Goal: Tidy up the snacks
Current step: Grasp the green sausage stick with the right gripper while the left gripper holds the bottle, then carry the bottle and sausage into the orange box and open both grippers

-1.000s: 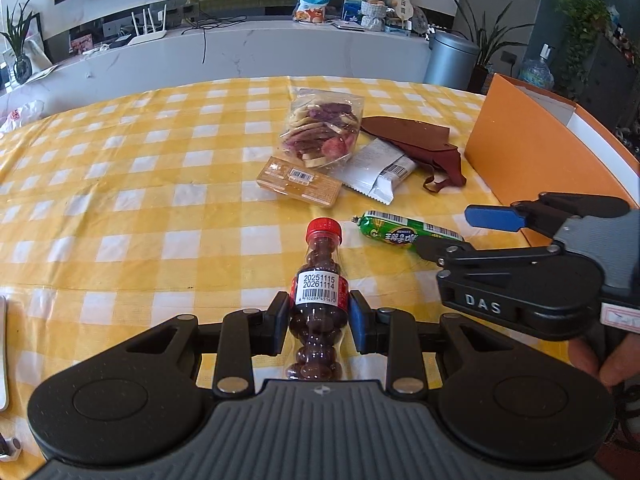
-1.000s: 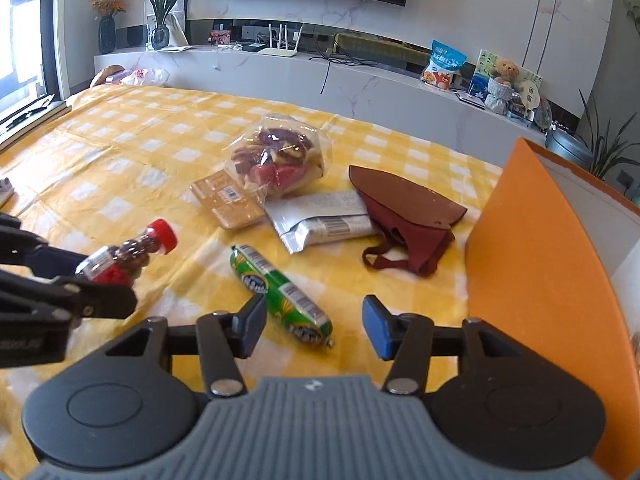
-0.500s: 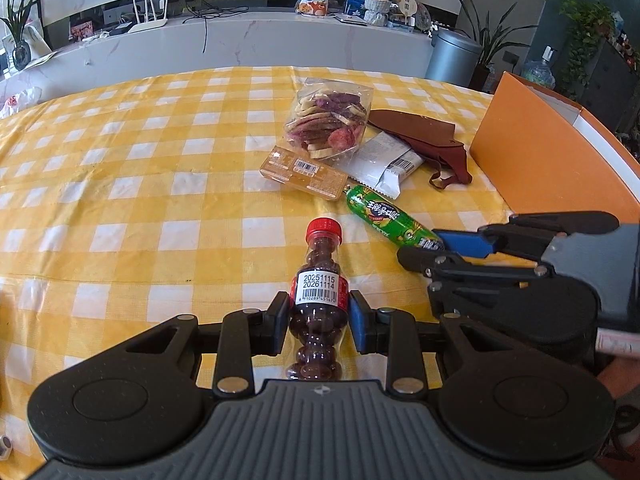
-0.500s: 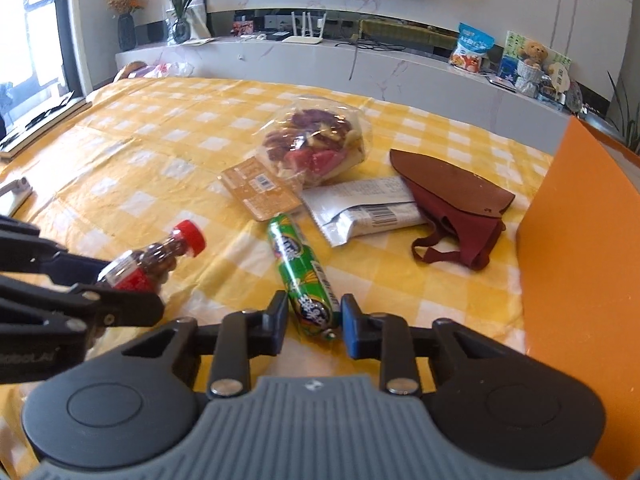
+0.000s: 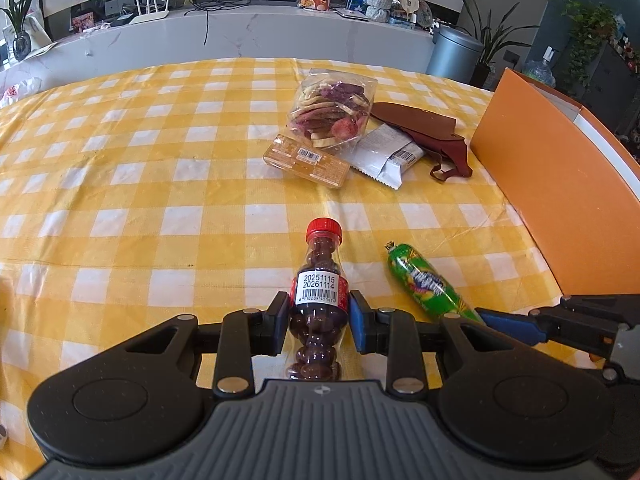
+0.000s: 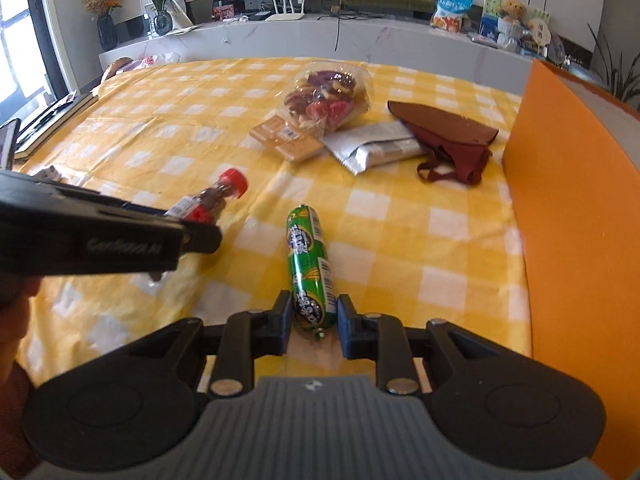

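1. The left gripper [image 5: 319, 322] has its jaws closed on a bottle [image 5: 320, 292] of dark round sweets, gripping it at the label; the red cap points away toward the far side of the desk [image 5: 160, 184].
2. The right gripper [image 6: 312, 322] has its jaws narrow around the near end of a green sausage [image 6: 308, 264]; both pads touch the wrapper. Whether the sausage is off the cloth cannot be told.
3. Bottle and sausage are side by side at the near part of the desk, the sausage to the right.
4. Farther off lie a clear bag [image 5: 330, 114] of dried fruit chips, a flat cracker pack [image 5: 306, 160] touching it on the near side, and a silver packet [image 5: 386, 156] just to the right.
5. A brown pouch [image 5: 424, 128] overlaps the far end of the silver packet.
6. An orange box [image 5: 560, 184] stands at the right edge of the desk.
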### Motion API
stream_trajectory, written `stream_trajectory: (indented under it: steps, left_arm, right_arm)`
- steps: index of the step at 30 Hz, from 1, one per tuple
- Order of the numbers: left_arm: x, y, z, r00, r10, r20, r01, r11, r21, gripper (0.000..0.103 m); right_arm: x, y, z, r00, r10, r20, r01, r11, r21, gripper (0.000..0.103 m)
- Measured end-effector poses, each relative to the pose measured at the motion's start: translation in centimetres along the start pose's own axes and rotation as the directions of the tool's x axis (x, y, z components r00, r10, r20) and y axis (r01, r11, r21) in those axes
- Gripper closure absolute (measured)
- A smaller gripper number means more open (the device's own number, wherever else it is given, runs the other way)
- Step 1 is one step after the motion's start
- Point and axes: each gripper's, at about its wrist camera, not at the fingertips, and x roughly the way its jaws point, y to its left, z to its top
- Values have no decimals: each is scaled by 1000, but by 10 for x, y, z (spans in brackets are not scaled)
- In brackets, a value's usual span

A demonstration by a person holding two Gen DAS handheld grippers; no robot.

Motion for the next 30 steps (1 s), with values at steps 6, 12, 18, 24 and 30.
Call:
stream_trajectory:
  steps: [6,12,18,24,30]
  left_arm:
    - [-2,2,-1,1000,4,-3,-4,1000,-11,68]
    - [-5,5,-2,1000,13,-5,-13,1000,-17,68]
    - [-7,4,-3,1000,12,-5,-12,1000,-18,68]
    - [-19,-1,-3,1000,13,20,-13,1000,-16,68]
    - [-38,-10,-1,999,3,51,-2,1000,-13,68]
  right_arm:
    - [-3,5,3,999,-27,44,30,997,-66,60]
    - [10,2,11,999,13,37,-11,999,-48,68]
    - [12,9,7,999,-3,49,6,998,-70,82]
    - [5,7,6,999,-2,44,5,999,-50,83]
    - [-19,7,4,996,-2,85,6,999,-44,83]
